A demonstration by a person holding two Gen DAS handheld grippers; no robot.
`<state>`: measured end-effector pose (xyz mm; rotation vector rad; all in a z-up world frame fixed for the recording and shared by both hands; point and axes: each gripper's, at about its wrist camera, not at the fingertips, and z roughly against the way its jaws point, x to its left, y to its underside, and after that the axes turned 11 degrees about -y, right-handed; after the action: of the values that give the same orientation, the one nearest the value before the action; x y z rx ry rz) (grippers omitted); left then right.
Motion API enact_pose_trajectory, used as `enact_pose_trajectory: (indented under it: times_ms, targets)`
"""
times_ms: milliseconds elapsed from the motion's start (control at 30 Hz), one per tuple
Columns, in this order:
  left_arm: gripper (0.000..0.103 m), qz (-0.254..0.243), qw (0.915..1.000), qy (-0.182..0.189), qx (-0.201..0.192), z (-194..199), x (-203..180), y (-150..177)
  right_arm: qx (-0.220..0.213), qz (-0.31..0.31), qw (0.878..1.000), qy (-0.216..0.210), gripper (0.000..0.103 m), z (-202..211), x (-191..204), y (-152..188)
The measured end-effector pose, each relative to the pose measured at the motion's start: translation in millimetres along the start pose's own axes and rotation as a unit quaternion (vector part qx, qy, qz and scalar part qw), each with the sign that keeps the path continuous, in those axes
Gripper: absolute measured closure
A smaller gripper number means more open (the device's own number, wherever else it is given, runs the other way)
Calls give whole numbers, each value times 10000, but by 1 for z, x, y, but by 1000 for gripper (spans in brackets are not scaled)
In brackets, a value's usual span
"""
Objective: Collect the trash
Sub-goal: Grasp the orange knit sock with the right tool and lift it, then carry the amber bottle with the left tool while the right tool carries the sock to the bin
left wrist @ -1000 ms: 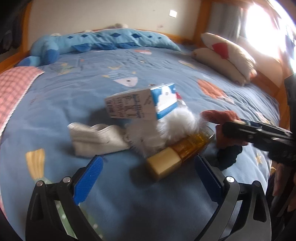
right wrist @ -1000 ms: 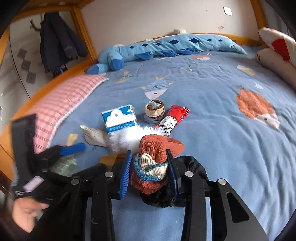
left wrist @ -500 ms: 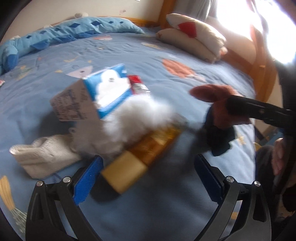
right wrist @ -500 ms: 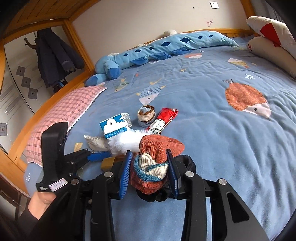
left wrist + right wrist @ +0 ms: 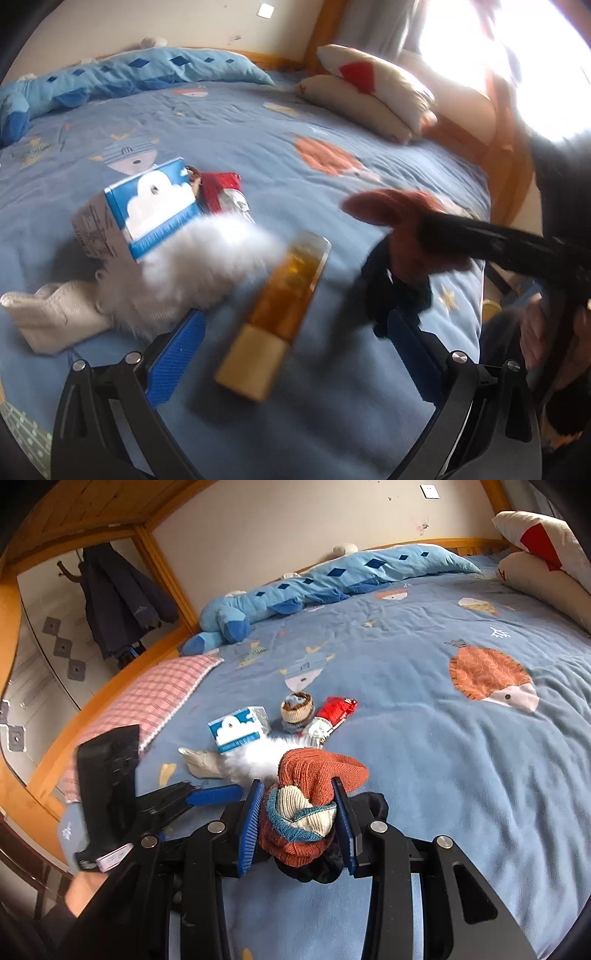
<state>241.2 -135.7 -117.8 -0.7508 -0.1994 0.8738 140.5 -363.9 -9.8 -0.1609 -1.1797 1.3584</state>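
On the blue bedspread lies a pile: a blue-and-white milk carton, a red wrapper, white fluff, a grey-white sock and an amber bottle with a tan cap. My left gripper is open, its jaws on either side of the bottle's cap end. My right gripper is shut on a bundle of orange and striped socks with black cloth under it. The right wrist view also shows the carton, the wrapper and a rolled sock.
A blue stuffed toy lies along the far edge of the bed. A pink checked pillow is on the left, white-and-red pillows on the right. A wooden bed frame rims the mattress. A dark coat hangs by the wall.
My left gripper has moved in toward the amber bottle, which now lies between its open jaws. My right gripper has lifted and pulled back a little with the sock bundle.
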Motion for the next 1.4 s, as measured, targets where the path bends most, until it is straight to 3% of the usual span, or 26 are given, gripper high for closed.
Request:
enact_pose_trajectory:
  times_ms: [67, 100, 167, 200, 367, 567, 867, 1133, 1400]
  targets:
    - [7, -17, 9999, 94, 101, -10, 3, -6, -42, -13, 10000, 3, 67, 3, 0, -1]
    - [15, -64, 9998, 114, 151, -14, 4, -8, -57, -16, 10000, 4, 67, 5, -1, -1]
    - [44, -230, 9989, 135, 374, -27, 4, -11, -79, -51, 10000, 22, 67, 8, -4, -1]
    - [53, -285, 9984, 81, 472, -31, 6, -10, -92, -72, 9999, 27, 67, 10, -5, -1]
    - [56, -354, 9983, 13, 460, -33, 4, -12, -122, -195, 9997, 37, 67, 12, -14, 0]
    - [68, -487, 9979, -231, 368, -27, -7, -7, -222, -284, 9993, -130, 67, 16, -15, -1]
    - [69, -368, 9990, -259, -68, 18, -21, 8, -355, -225, 9990, -163, 67, 35, -5, -1]
    - [69, -452, 9984, 51, -327, 63, -60, 14, -501, -268, 9984, -29, 67, 75, -1, 14]
    - [69, -912, 9925, 712, -386, 68, -146, 10, -821, -412, 9950, 397, 67, 156, -13, 47]
